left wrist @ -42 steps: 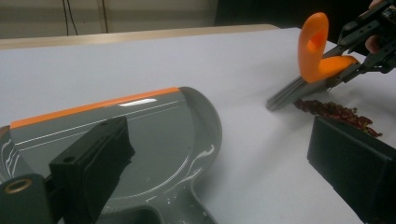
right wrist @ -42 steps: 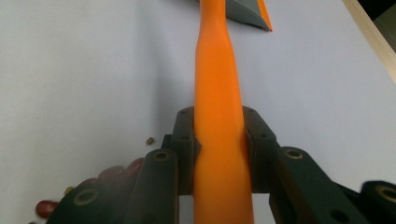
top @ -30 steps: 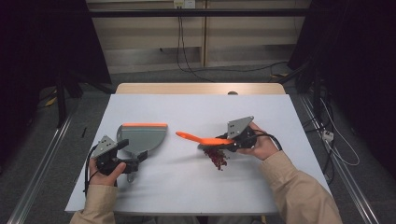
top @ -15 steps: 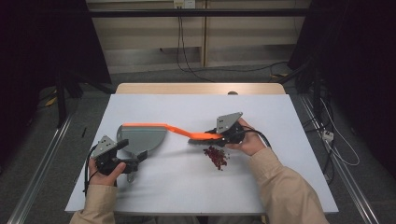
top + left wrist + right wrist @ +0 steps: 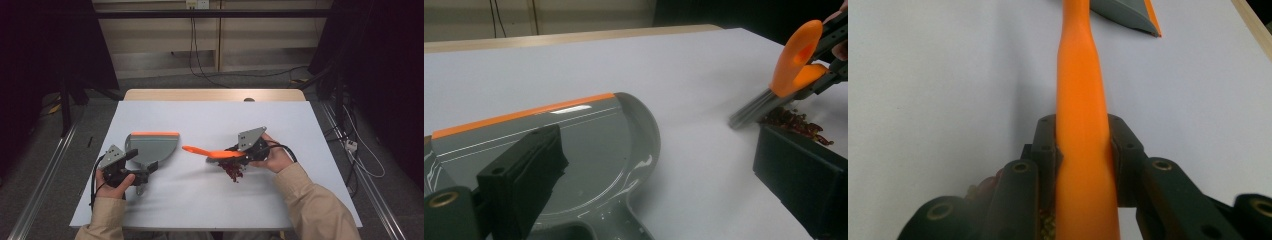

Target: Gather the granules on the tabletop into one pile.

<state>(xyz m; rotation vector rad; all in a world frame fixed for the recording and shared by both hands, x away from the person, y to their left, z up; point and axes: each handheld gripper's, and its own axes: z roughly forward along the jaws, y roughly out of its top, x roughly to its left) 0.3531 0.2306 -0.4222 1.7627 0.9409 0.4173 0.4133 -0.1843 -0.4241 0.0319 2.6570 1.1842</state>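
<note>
A grey dustpan (image 5: 152,146) with an orange front edge lies flat at the table's left. My left gripper (image 5: 141,161) is over its handle. In the left gripper view the jaws stand wide apart, with the dustpan (image 5: 599,150) and its handle between them and bare table beside the right jaw. My right gripper (image 5: 235,152) is shut on the orange handle of a brush (image 5: 207,151) near the table's middle. The brush handle (image 5: 1082,100) points toward the dustpan (image 5: 1128,14). The brush's grey bristles (image 5: 754,107) touch a small pile of dark red bits (image 5: 232,171) (image 5: 794,122).
The white table top (image 5: 210,120) has a wooden edge at the back (image 5: 215,95). Cables and dark frames stand on the floor beyond and at both sides. A person's sleeved forearms (image 5: 310,205) come in from the bottom.
The right hand with the brush has shifted a little to the left, toward the dustpan, and the handle now lies flatter. The left hand and the dustpan have stayed put.
</note>
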